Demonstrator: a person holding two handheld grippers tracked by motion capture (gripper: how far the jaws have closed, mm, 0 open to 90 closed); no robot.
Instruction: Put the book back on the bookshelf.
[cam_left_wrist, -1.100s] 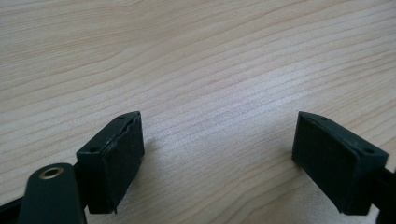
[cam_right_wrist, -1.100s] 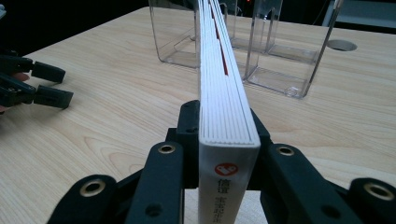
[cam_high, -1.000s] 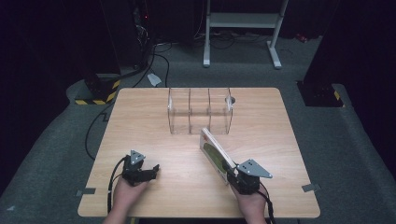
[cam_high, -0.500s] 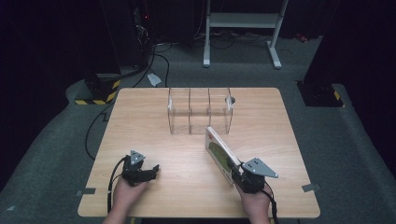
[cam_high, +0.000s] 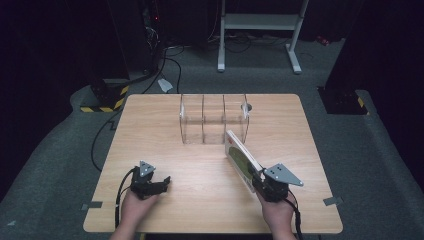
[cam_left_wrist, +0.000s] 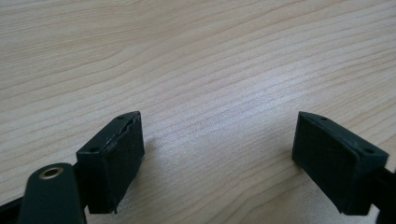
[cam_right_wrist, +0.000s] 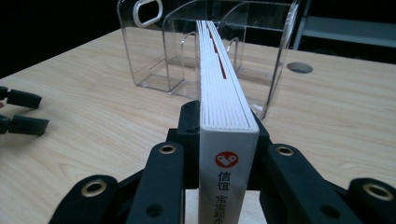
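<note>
A thin white book (cam_high: 242, 159) with a green cover picture stands on edge above the table, tilted, with my right gripper (cam_high: 257, 181) shut on its spine end. In the right gripper view the book (cam_right_wrist: 223, 93) runs straight ahead from between the jaws of that gripper (cam_right_wrist: 228, 128), its far end at the front of a clear acrylic file rack (cam_right_wrist: 205, 42). The rack (cam_high: 213, 119), with three slots, stands at the table's far middle. My left gripper (cam_high: 162, 182) rests low at the front left; the left gripper (cam_left_wrist: 217, 156) is open over bare wood.
The wooden table (cam_high: 150, 135) has a round cable hole (cam_high: 247, 106) just behind the rack's right end. My left gripper's fingers (cam_right_wrist: 23, 112) lie well to the left of the book. A white stand (cam_high: 260, 22) and cables lie on the floor beyond.
The right gripper and the book have shifted slightly right, and the book's far end has come nearer the rack. The left gripper has stayed where it was.
</note>
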